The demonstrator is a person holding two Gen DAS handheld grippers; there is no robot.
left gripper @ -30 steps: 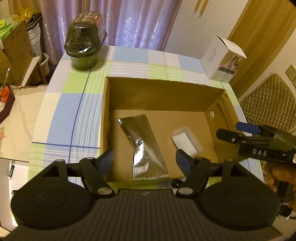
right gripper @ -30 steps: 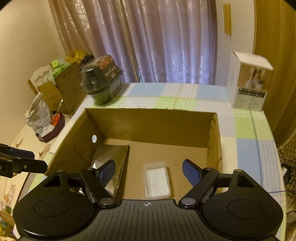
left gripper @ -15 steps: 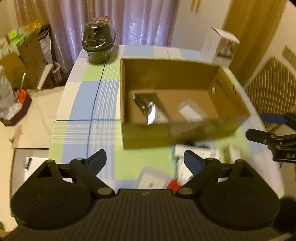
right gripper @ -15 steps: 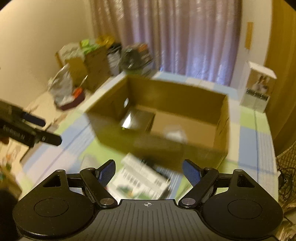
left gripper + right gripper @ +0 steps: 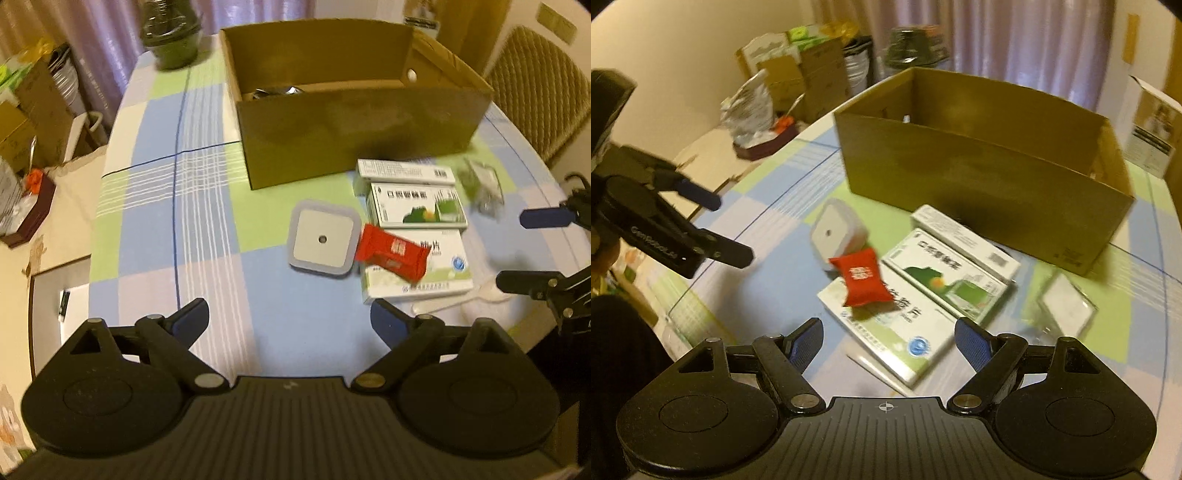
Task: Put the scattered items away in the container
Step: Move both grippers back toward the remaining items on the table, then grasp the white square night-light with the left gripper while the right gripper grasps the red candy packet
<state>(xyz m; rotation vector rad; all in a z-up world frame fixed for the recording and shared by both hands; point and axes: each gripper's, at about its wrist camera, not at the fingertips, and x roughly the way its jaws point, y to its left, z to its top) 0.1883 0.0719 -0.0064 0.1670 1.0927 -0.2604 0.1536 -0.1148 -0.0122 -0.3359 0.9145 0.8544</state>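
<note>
On the checked counter, in front of the cardboard box, lay the scattered items. A red packet with white print, too blurred to read, rested across the largest white-and-green medicine carton; that carton carried large Chinese characters and a round blue mark at one corner. Just beside it sat a second carton with green artwork and a line of Chinese characters, and behind that a narrow white carton with a barcode at one end. A square white device with a small centre hole touched the red packet. A white plastic spoon lay near the counter edge. A clear bag lay beside the box. Inside the box a silver pouch was partly visible.

Left gripper: fingers had just been opening, stood wide, nothing between them. Its side plate read "GenRobot", partly legible. Right gripper: fingers wide, empty, above the largest carton.
</note>
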